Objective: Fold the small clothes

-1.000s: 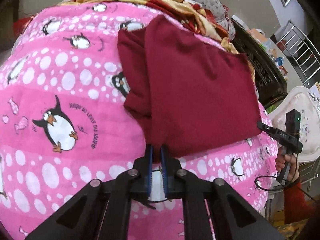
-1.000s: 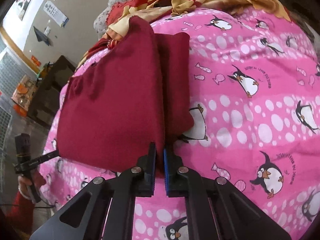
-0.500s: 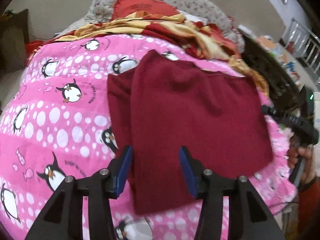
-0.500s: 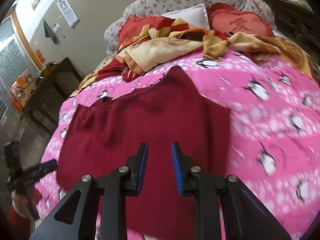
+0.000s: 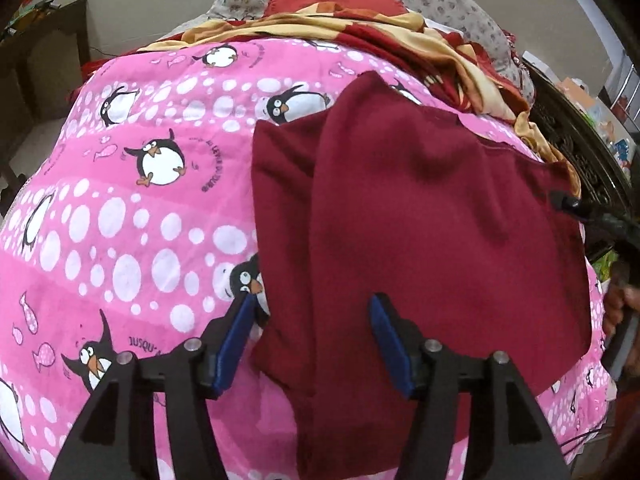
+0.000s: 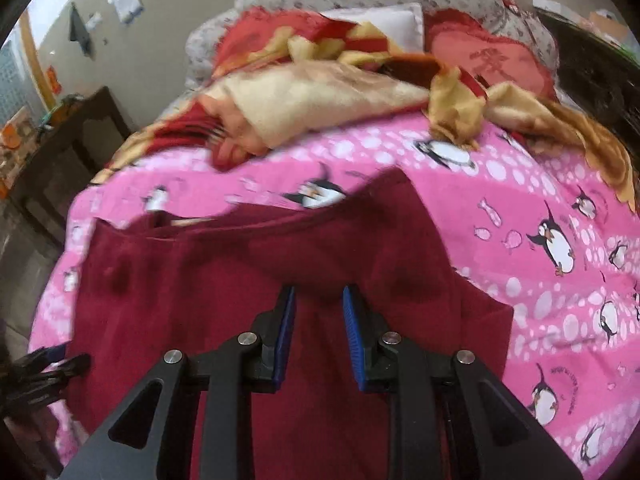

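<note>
The left gripper (image 5: pixel 312 344), jaws just opened wide and empty, hangs at six o'clock over the folded maroon garment (image 5: pixel 432 248) on the pink penguin blanket (image 5: pixel 120 216).

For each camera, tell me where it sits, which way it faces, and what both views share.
Left wrist: on the left tongs, tilted down across the bed toward the maroon garment; its open blue-padded jaws, which have just been opening, show, plus the other hand at right.
Right wrist: on the right tongs, facing the garment and the pillows; jaws slightly apart, empty.
Shared: the garment, the pink penguin blanket, and each other's tongs at the frame edge.
</note>
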`<state>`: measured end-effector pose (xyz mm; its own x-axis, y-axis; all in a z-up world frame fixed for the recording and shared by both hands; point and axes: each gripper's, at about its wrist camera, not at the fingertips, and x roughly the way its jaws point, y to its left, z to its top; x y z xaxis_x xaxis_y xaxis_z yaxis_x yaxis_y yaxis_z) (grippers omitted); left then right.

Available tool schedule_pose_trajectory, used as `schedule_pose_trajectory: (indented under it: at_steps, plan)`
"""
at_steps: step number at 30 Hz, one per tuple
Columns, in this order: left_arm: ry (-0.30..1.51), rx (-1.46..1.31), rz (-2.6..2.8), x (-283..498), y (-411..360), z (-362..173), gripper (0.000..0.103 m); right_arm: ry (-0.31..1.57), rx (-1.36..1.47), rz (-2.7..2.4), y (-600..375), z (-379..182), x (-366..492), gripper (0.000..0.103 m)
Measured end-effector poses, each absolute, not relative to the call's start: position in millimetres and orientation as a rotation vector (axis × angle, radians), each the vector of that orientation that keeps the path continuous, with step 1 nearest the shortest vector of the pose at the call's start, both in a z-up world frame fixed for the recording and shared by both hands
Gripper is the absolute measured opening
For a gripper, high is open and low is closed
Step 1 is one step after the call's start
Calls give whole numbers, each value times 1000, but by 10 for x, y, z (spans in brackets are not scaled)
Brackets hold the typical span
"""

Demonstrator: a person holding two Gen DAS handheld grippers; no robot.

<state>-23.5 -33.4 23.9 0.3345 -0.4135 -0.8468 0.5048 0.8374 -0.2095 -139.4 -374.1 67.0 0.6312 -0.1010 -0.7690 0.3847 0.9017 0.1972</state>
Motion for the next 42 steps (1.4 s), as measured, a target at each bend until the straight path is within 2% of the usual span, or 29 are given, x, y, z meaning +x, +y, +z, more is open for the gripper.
schedule_pose_trajectory:
  at_steps: [5, 11, 20, 23, 24, 26, 28, 33, 35, 37, 39, 40, 41, 42]
  plan:
    - [1071, 86, -602, -239, -330, 228, 65, 811, 327, -94, -3210, 902, -1211, 31]
    - [1075, 19, -609, -242, -242, 185, 65, 844, 205, 69, -2479, 830, -656, 31]
    - [1061, -51, -637, -248, -148, 149, 66, 960, 276, 58, -2283, 407, 115, 31]
    - [1061, -87, -653, -254, -80, 138, 66, 959, 359, 50, -2292, 480, 96, 31]
    - [1058, -99, -656, -261, -60, 133, 66, 949, 368, 76, -2257, 528, 71, 32]
    - [1050, -111, -656, -288, -31, 128, 66, 928, 328, 125, -2079, 653, 29, 48]
    - [1048, -118, -654, -311, -12, 134, 66, 937, 250, 144, -1873, 694, 66, 60]
    - [1058, -158, -665, -349, 81, 139, 67, 1060, 93, 128, -1497, 480, 298, 61]
    - [1055, -162, -673, -370, 121, 135, 69, 1090, 63, 103, -1415, 378, 397, 67]
    - [1053, -152, -682, -421, 187, 133, 72, 1086, 47, 96, -1369, 340, 432, 68]
    - [1056, -131, -694, -440, 162, 157, 76, 1073, 28, 93, -1359, 333, 429, 59]
    - [1058, -122, -699, -441, 149, 172, 79, 1059, 24, 84, -1376, 340, 408, 43]
    - [1058, -121, -700, -441, 144, 187, 81, 1045, 43, 85, -1429, 363, 373, 32]
    - [1056, -126, -699, -438, 141, 194, 82, 1036, 81, 102, -1493, 393, 340, 28]
